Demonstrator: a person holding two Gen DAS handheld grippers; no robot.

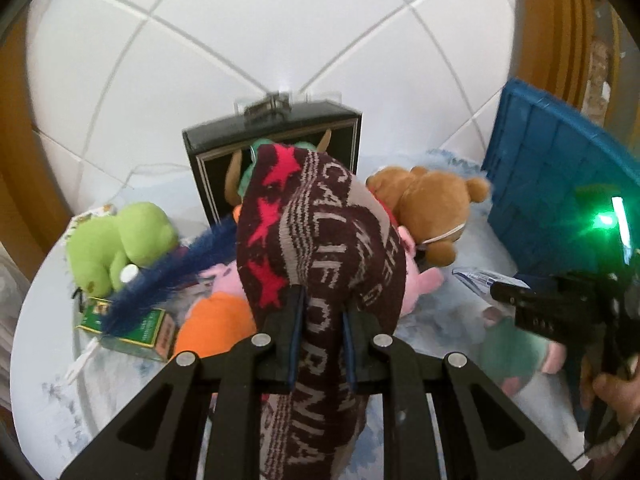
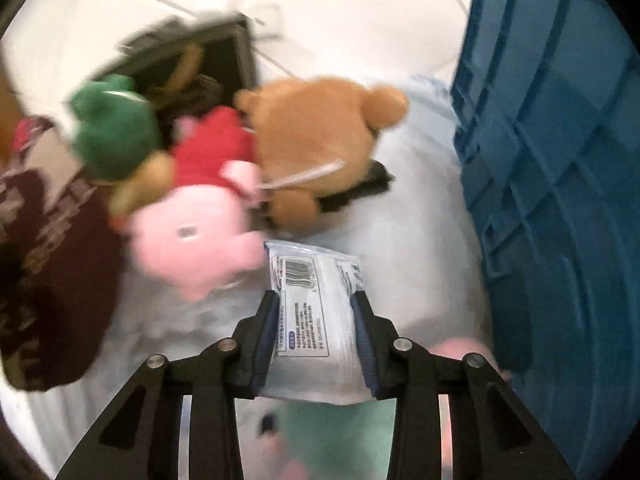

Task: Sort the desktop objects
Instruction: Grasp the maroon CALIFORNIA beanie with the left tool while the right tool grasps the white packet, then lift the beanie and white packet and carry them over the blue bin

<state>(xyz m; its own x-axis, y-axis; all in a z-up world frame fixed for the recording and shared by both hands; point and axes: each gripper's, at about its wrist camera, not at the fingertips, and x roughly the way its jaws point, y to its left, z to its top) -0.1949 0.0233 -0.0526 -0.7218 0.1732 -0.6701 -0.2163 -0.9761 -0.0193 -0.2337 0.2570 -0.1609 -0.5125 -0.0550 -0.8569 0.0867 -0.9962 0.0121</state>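
Left wrist view: left hand-held gripper (image 1: 320, 316) clamps a maroon knit sock (image 1: 316, 248) above the toys. Right hand-held gripper (image 2: 316, 320) pinches a white packet (image 2: 316, 300); beyond, pink plush (image 2: 192, 228), brown bear (image 2: 316, 136), blue crate (image 2: 560, 160).

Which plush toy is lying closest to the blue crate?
The brown teddy bear, the rightmost toy in the pile; the pink pig and light-green plush lie farther from the blue crate.
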